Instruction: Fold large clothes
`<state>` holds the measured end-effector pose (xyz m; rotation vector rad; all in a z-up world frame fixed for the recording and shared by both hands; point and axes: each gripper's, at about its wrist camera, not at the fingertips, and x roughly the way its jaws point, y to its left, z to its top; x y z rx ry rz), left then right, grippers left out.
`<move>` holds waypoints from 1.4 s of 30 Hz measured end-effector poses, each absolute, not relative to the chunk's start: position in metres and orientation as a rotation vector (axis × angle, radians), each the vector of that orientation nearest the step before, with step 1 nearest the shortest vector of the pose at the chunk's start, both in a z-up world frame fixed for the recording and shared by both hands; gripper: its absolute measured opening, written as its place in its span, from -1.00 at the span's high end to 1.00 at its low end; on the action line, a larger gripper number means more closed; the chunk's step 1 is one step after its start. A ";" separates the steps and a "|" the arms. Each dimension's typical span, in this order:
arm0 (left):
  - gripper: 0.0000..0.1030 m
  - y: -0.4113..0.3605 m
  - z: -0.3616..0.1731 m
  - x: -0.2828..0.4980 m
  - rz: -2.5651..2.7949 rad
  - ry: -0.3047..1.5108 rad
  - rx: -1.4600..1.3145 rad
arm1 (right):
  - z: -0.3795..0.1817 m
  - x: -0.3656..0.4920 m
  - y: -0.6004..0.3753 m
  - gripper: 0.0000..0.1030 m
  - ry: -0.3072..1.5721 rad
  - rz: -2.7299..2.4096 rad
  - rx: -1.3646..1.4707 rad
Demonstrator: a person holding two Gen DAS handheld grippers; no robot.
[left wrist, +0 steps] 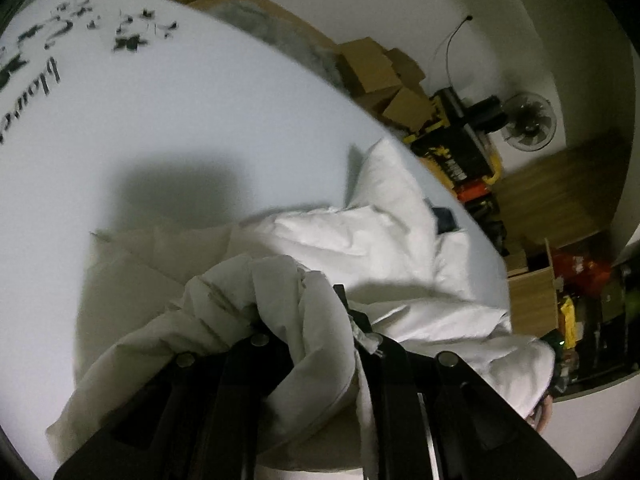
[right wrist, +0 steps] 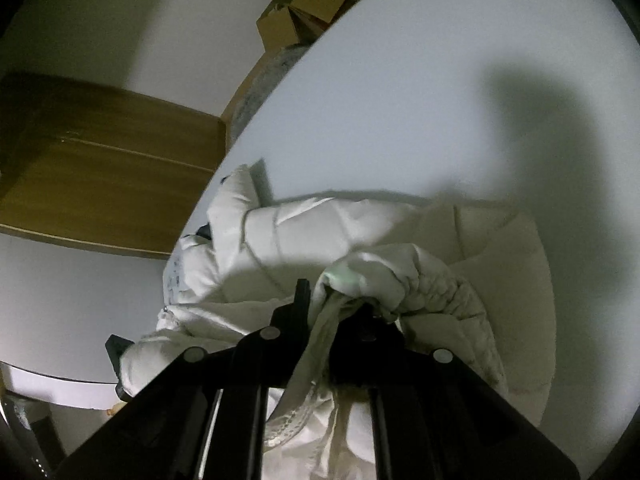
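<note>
Table first: big white tabletop [left wrist: 180, 140] with some black lettering printed at its far end, and it takes up most of both views. Lying on it is the white quilted puffer jacket [left wrist: 360, 236], bunched up near the table edge rather than spread flat, with a puffy part sticking up toward the rim. Off the table it's just brown cardboard boxes [left wrist: 384, 76] and a small dark desk fan [left wrist: 528, 120] against the wall, nothing that matters for the fold. Now the grippers. The left gripper [left wrist: 304, 320] is pinched tight on a gathered wad of jacket fabric that spills over both black fingers, and the right gripper [right wrist: 336, 312] is likewise clamped on a scrunched, ribbed-looking bit of the jacket, maybe a cuff or hem, can't say for sure. Both point steeply down at the table. The bit that counts imo: the rest of the jacket lies ahead of and below both claws, running crosswise between them, so each hand has one end of the same edge and neither looks clearly nearer. My guess is the held edge gets laid forward over the body next.
</note>
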<state>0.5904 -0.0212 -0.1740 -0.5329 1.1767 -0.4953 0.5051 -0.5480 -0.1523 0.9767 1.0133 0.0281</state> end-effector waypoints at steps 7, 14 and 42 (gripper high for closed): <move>0.52 -0.007 -0.162 0.599 -0.520 1.180 -0.627 | -0.133 0.498 -0.554 0.57 0.939 0.053 1.008; -0.99 0.043 -0.046 0.579 -0.497 0.884 -0.704 | -0.029 0.459 -0.567 0.04 0.695 -0.122 0.928; -0.99 -0.126 -0.128 0.488 -0.159 0.728 0.095 | -0.109 0.524 -0.353 0.63 0.928 -0.144 0.172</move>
